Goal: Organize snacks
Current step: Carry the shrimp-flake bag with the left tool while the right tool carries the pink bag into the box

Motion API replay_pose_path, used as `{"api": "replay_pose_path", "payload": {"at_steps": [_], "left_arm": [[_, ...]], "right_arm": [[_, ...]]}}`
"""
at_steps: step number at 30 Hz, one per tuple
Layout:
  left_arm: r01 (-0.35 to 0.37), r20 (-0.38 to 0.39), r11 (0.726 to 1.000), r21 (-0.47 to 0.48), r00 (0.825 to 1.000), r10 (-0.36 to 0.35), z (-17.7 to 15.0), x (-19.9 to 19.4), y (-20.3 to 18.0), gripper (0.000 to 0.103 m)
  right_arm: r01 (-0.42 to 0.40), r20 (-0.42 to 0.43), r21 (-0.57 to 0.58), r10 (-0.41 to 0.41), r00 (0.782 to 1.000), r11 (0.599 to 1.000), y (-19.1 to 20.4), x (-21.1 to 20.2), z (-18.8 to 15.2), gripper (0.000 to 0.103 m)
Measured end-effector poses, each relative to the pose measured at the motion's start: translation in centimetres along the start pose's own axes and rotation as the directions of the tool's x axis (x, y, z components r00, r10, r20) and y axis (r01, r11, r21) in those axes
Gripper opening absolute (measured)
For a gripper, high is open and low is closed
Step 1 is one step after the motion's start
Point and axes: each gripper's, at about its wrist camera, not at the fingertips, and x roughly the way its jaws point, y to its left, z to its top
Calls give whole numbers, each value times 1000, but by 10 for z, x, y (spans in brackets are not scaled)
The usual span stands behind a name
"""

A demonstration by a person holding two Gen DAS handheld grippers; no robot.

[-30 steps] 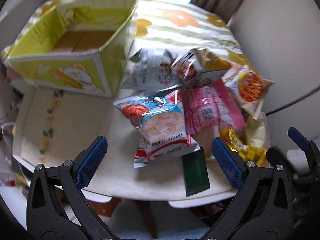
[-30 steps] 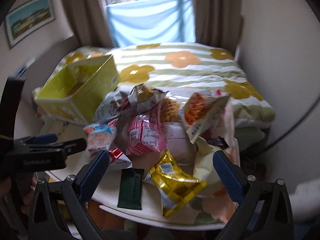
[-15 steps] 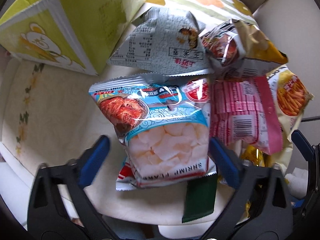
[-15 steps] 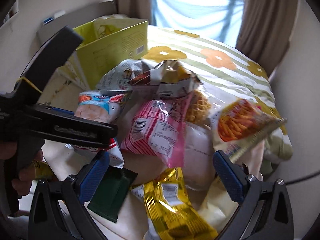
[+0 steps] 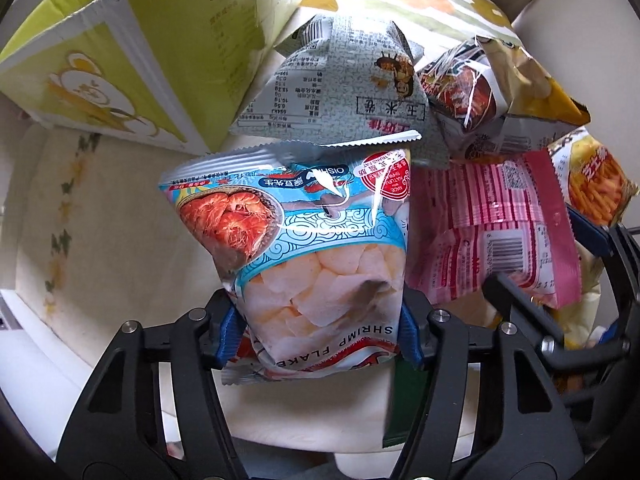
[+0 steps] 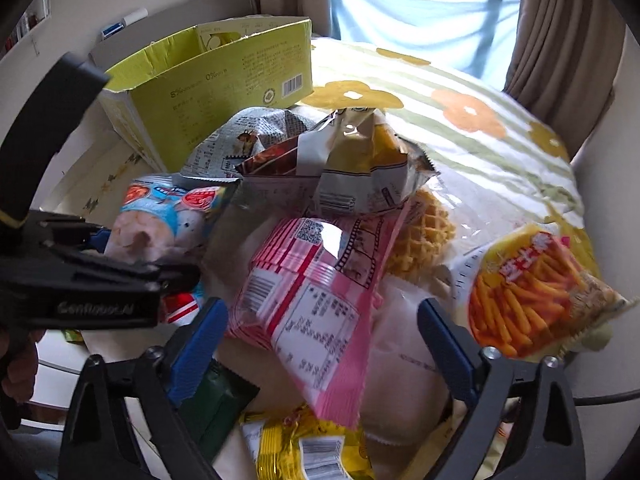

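Box (image 5: 132, 60) sits at the table's (image 5: 100, 220) far left corner, open top, green-yellow card. Nothing visible in it from these views, so my read is the sort has barely begun.

Snack pile covers the table's right half, bags overlapping. Grey bag (image 5: 344, 88) leans at the box's near wall; pink bag (image 6: 312, 300) lies mid-pile; fries bag (image 6: 536, 292) is at the right edge; yellow bag (image 6: 304, 448) and dark green sachet (image 6: 216, 396) are at the near edge.

Step in hand: first pick, the shrimp bag (image 5: 316, 264).

Left gripper (image 5: 318, 336): jaws have just been closing, now narrow, blue pads pressing both sides of the shrimp bag's lower end. Bag creases inward at the pads, so it looks gripped. Its top still tucks under the grey bag's seam.

Right gripper (image 6: 320, 332): jaws have just been closing a little, but stand wide with pads clear of everything. Pink bag lies between them, lower corner pointing down toward the yellow bag. No contact.

Next move, as I judge it: lift the shrimp bag straight up to slip it free of the grey bag, then carry left to the box. Puffed bag, soft; squeeze could crush the chips. Right needs to drop further and close on the pink bag.
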Motion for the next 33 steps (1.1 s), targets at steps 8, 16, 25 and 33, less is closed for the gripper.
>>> {"api": "replay_pose_path", "payload": {"at_steps": [8,16,25,33], "left_arm": [[-5,0,1000,-7,1000,5,-11,-7,8,57],[-18,21,1000,-8,1000,18,-19,-24,11,57],[-5,71,999,49,997,1,-23,-74,2,57],[40,150,994,99,987,-55,-13,-126,-1,57]], "right_arm": [[-37,-29,14,38,999,999,-2,14,9,73],[-74,-44,14,75,996,997,0,13,9,59],[-74,10,81,74,997,994,-1,-26,1,58],[-40,90,130,29,995,991,1,-79,4,58]]}}
